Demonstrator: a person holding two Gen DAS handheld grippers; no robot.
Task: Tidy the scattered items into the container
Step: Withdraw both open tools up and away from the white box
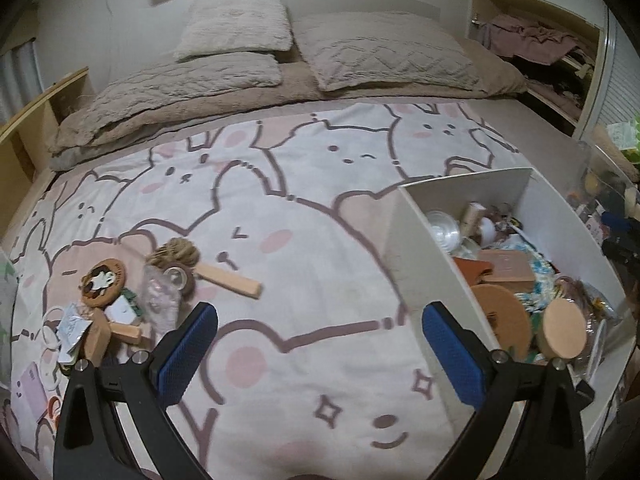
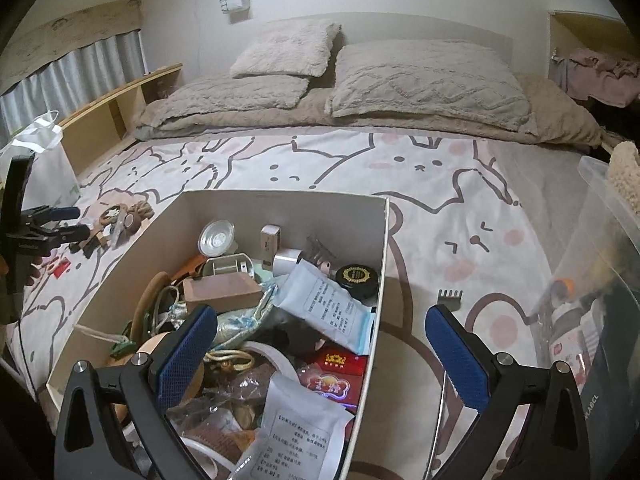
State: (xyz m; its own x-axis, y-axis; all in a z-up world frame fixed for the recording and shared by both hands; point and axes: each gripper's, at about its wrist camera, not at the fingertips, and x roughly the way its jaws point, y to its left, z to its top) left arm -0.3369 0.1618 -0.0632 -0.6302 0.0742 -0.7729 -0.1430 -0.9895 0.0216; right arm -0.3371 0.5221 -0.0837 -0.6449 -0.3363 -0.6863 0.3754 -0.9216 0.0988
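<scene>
A white open box point(image 2: 280, 200) stands on the bed's cartoon-print cover point(image 1: 304, 240), holding several items such as packets, a wooden block and a black tin. My right gripper point(image 2: 320, 316) hangs open over the box's right wall, left finger above the contents and right finger above the cover. Just right of the box lies a metal comb-like tool point(image 2: 450, 297). My left gripper point(image 1: 320, 320) is open and empty above the cover, left of the box point(image 1: 404, 248). Scattered items lie at its left: a wooden brush point(image 1: 228, 278), a twine roll point(image 1: 174, 256), a round patterned coaster point(image 1: 103, 280) and a clear bag point(image 1: 160, 300).
Grey pillows point(image 2: 428, 76) and a folded beige blanket point(image 1: 180, 112) fill the head of the bed. A clear plastic bin point(image 2: 600, 240) with bottles stands at the right edge. A wooden shelf point(image 2: 112, 108) and a white bag point(image 2: 48, 160) flank the left side.
</scene>
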